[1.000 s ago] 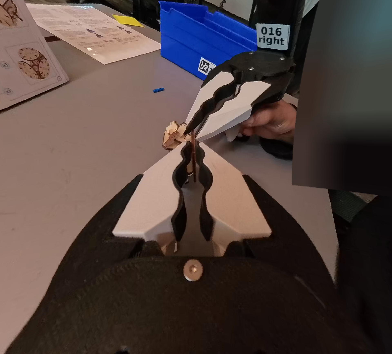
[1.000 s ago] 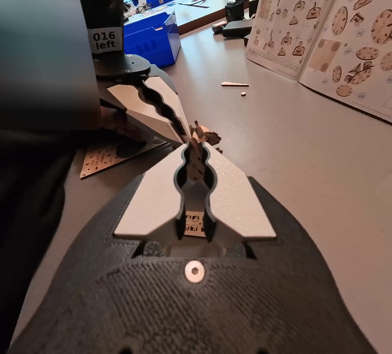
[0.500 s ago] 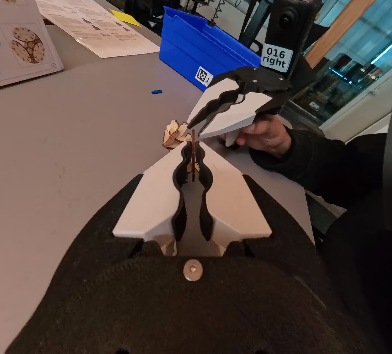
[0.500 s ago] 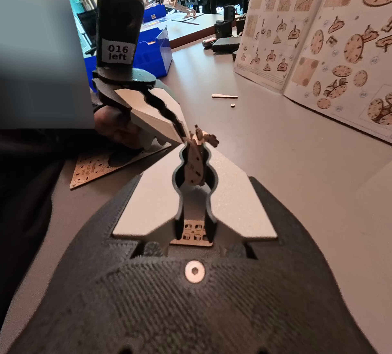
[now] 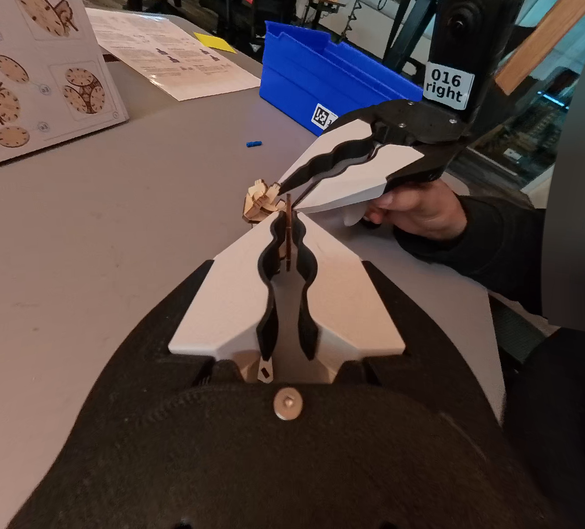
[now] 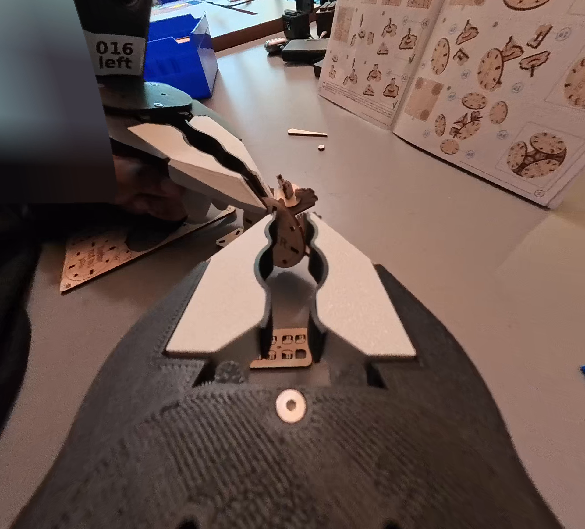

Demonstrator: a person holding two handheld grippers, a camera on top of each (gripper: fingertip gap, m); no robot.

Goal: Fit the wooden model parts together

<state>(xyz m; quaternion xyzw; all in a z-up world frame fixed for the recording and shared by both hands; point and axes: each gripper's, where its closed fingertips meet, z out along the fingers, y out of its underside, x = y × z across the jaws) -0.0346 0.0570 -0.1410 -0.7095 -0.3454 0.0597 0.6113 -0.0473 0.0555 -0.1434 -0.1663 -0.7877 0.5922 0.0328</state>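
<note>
Since a second ago, right gripper [image 6: 289, 222] jaws have spread slightly; they now stand apart around the wooden disc [image 6: 286, 244], pads not pressing it. Left gripper [image 5: 288, 213] jaws are clamped on the disc's edge, holding it upright above the grey desk [image 5: 126, 213]. Small wooden assembly [image 5: 261, 201] juts from the disc's far side. Beyond the disc: blue bin [image 5: 316, 79]. Instruction booklet [image 6: 474, 70] well apart.

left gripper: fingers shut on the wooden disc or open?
Shut. The left gripper has both fingers closed against the thin wooden disc, seen edge-on between the tips, with no gap showing.
</note>
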